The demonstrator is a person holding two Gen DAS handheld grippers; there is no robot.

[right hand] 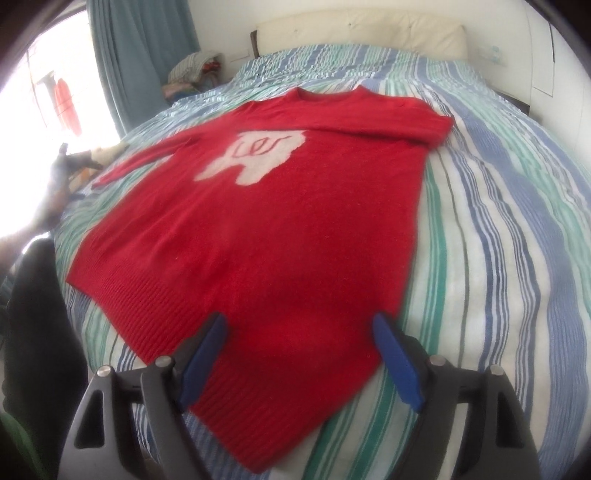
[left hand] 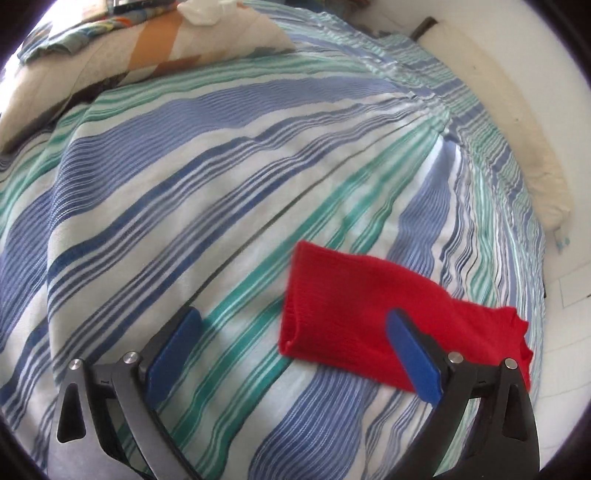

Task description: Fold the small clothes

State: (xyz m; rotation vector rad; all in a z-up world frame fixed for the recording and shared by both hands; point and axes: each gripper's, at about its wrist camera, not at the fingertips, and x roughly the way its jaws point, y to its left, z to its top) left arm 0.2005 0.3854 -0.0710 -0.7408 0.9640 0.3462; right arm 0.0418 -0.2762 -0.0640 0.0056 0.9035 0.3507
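A: One red knitted sweater (right hand: 258, 229) lies spread flat, front up, on the striped bedspread (right hand: 498, 229), its neck toward the cream headboard (right hand: 362, 35) and its ribbed hem toward the right wrist camera. Where does the right gripper (right hand: 299, 325) stand?

B: It hangs over the hem with the jaws set wide. Both blue pads (right hand: 397, 363) show with red knit between them, yet neither presses on the cloth, so it holds nothing.

A: And the sleeves?

B: The one on the right of that view is folded in across the shoulder. The other stretches out to the left, toward the bright window and the blue curtain (right hand: 144, 55).

A: What does the left wrist view give?

B: The left gripper (left hand: 291, 317) is also spread wide and empty. Its left pad sits over bare stripes. Its right pad overlaps a ribbed sleeve cuff (left hand: 343, 317) in the picture, and whether it touches the knit cannot be told. The cuff lies flat on the bedspread near the bed's edge.

A: Anything else on the bed?

B: A patterned pillow (left hand: 122, 48) at the far left corner of that view, well apart from the cuff
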